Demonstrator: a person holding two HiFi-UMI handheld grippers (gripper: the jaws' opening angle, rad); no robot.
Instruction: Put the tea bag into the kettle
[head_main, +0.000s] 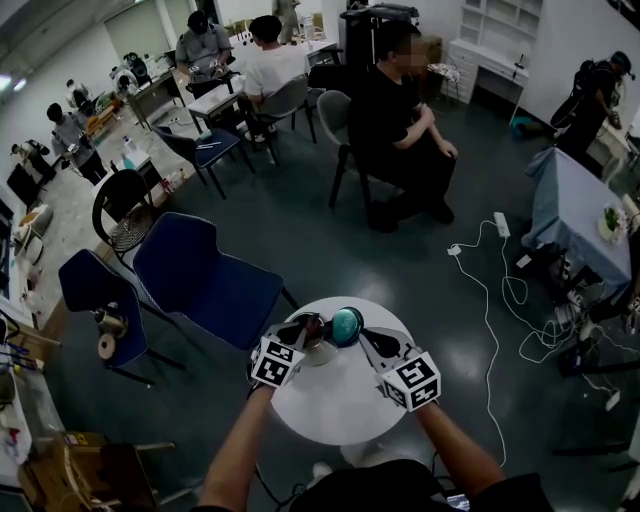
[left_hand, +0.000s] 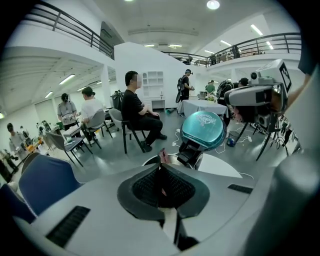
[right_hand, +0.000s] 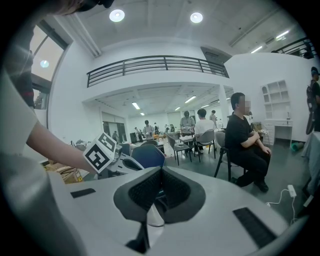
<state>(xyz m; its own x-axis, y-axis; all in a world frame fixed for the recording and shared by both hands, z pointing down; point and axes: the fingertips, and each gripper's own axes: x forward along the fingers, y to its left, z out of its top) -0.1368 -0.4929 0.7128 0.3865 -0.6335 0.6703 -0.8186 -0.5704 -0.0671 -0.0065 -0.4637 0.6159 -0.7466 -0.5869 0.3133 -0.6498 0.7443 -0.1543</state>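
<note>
On the round white table (head_main: 335, 410) stands a white kettle (head_main: 322, 352) with its teal lid (head_main: 347, 325) tipped up and open. In the left gripper view the lid (left_hand: 202, 130) rises just beyond my jaws, above the kettle's rim (left_hand: 172, 159). My left gripper (head_main: 308, 330) (left_hand: 161, 167) is shut on a small reddish tea bag (left_hand: 161, 153), held right at the kettle's opening. My right gripper (head_main: 366, 338) (right_hand: 160, 172) hovers to the right of the lid, jaws shut with nothing seen between them. The marker cube (right_hand: 100, 152) of the left gripper shows in the right gripper view.
A blue chair (head_main: 205, 280) stands at the table's far left. A seated person in black (head_main: 400, 125) is further back. White cables (head_main: 495, 300) trail across the floor on the right, by a table with a blue cloth (head_main: 575, 210).
</note>
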